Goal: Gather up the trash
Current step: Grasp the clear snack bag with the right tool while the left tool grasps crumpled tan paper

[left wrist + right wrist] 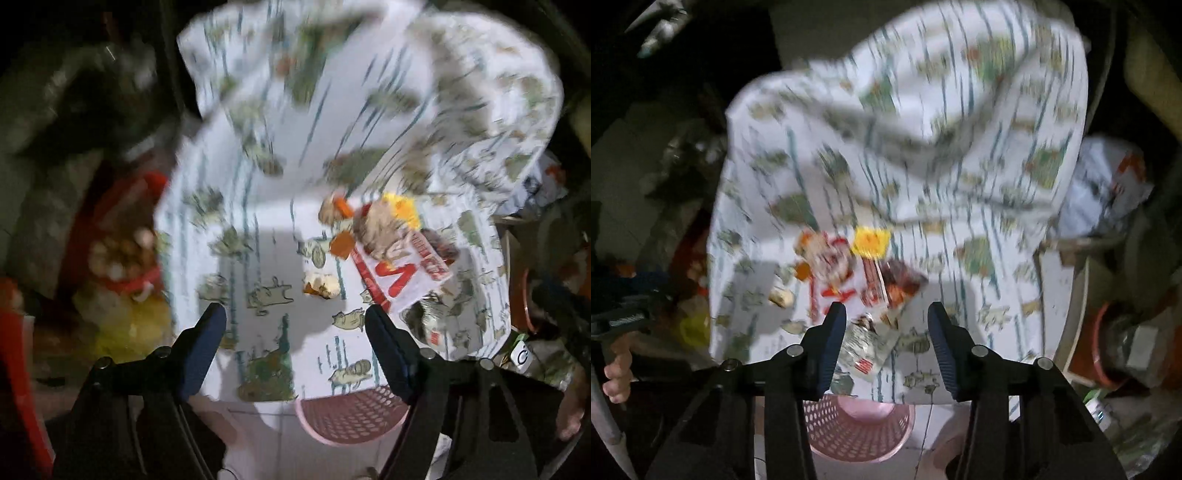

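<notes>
A white cloth (277, 147) printed with cats and blue stripes covers a raised surface. A heap of trash lies on it: a red-and-white wrapper (399, 273), a yellow scrap (402, 206), an orange piece (341, 245) and a pale crumpled bit (323, 284). My left gripper (294, 312) hangs open over bare cloth, just short of the pale bit, holding nothing. In the right wrist view the red-and-white wrapper (831, 258), yellow scrap (870, 240) and a dark red wrapper (901, 280) lie ahead. My right gripper (886, 308) is open above a silvery wrapper (866, 339), its pads apart from it.
A pink perforated basket (860, 428) stands on the floor below the cloth's near edge, also seen as the basket (351, 410). Red and yellow clutter (122, 258) lies left of the cloth. An orange bucket (1108, 350) and a white bag (1108, 177) sit at the right.
</notes>
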`<state>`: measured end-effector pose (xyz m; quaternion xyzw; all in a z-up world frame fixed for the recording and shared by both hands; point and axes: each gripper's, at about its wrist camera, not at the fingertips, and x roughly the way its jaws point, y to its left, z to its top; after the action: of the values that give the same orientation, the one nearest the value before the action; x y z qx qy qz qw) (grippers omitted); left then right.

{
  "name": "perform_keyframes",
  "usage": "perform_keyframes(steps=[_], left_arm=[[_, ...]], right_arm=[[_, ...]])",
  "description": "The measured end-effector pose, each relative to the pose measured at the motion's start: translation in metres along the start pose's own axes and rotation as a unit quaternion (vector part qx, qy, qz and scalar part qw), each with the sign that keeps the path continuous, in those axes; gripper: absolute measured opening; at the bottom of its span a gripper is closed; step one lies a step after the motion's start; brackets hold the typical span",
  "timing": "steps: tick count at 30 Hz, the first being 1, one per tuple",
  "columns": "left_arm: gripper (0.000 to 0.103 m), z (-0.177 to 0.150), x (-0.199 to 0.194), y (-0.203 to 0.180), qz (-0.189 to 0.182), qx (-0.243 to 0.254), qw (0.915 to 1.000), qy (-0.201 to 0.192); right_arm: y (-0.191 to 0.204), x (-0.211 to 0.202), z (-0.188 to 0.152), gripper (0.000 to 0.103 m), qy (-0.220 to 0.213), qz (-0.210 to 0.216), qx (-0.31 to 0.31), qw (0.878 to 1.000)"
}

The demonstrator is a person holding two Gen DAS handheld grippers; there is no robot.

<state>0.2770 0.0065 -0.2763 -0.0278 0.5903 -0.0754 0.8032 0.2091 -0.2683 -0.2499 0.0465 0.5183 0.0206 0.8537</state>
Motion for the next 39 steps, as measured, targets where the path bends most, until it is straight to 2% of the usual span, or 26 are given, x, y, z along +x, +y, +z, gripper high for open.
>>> perform_keyframes(steps=[3, 4, 6, 8, 9, 14, 15, 17, 18, 19, 20, 24, 28, 33, 35, 36, 39], left_arm=[[0.077, 0.011, 0.042, -0.009, -0.043, -0.005, 0.9983, 0.038], [0.077, 0.011, 0.054, -0.011, -0.043, -0.002, 0.9978, 0.050], [0.074, 0.009, 0.079, -0.019, -0.015, 0.008, 0.9968, 0.078], [0.060, 0.011, 0.096, -0.027, -0.002, 0.019, 0.9960, 0.087], [0.058, 0.012, 0.101, -0.030, -0.001, 0.021, 0.9958, 0.089], [0.054, 0.014, 0.125, -0.038, 0.004, 0.018, 0.9951, 0.097], [0.050, 0.014, 0.130, -0.041, 0.010, 0.021, 0.9946, 0.101], [0.049, 0.014, 0.136, -0.047, 0.020, 0.026, 0.9949, 0.096], [0.044, 0.014, 0.137, -0.050, 0.026, 0.029, 0.9949, 0.093], [0.040, 0.014, 0.137, -0.051, 0.035, 0.031, 0.9951, 0.088], [0.030, 0.014, 0.137, -0.052, 0.041, 0.029, 0.9950, 0.086], [0.016, 0.012, 0.134, -0.052, 0.032, 0.018, 0.9955, 0.087], [0.015, 0.006, 0.108, -0.049, 0.032, 0.023, 0.9971, 0.065], [0.015, -0.003, 0.062, -0.044, 0.005, 0.012, 0.9994, 0.033], [0.015, -0.007, 0.046, -0.043, 0.019, 0.018, 0.9995, 0.016], [0.015, -0.008, 0.039, -0.043, 0.027, 0.022, 0.9994, 0.006], [0.015, -0.011, 0.015, -0.033, 0.034, 0.028, 0.9988, -0.022]], right_arm=[[-0.011, 0.034, 0.003, 0.050, 0.039, 0.009, 0.016, 0.999], [-0.014, 0.044, 0.004, 0.050, 0.052, -0.003, 0.015, 0.999], [-0.015, 0.054, 0.004, 0.050, 0.065, -0.028, 0.008, 0.997], [-0.017, 0.064, 0.005, 0.050, 0.071, -0.049, 0.001, 0.996], [-0.018, 0.067, 0.005, 0.050, 0.076, -0.054, 0.004, 0.996], [-0.028, 0.076, 0.008, 0.050, 0.102, -0.024, 0.024, 0.994], [-0.029, 0.077, 0.009, 0.050, 0.106, -0.020, 0.021, 0.994], [-0.034, 0.077, 0.008, 0.051, 0.108, -0.029, 0.026, 0.993], [-0.035, 0.077, 0.008, 0.054, 0.109, -0.030, 0.029, 0.993], [-0.037, 0.077, 0.007, 0.056, 0.111, -0.027, 0.033, 0.993], [-0.040, 0.076, 0.006, 0.059, 0.113, -0.021, 0.039, 0.993], [-0.050, 0.077, 0.002, 0.064, 0.122, -0.007, 0.069, 0.990], [-0.055, 0.079, 0.002, 0.064, 0.128, 0.001, 0.092, 0.987], [-0.043, 0.099, -0.005, 0.065, 0.162, 0.028, 0.108, 0.980], [-0.027, 0.110, -0.010, 0.068, 0.182, 0.029, 0.084, 0.979], [-0.013, 0.116, -0.013, 0.075, 0.193, 0.026, 0.057, 0.979], [0.012, 0.124, -0.018, 0.080, 0.193, 0.019, 0.028, 0.981]])
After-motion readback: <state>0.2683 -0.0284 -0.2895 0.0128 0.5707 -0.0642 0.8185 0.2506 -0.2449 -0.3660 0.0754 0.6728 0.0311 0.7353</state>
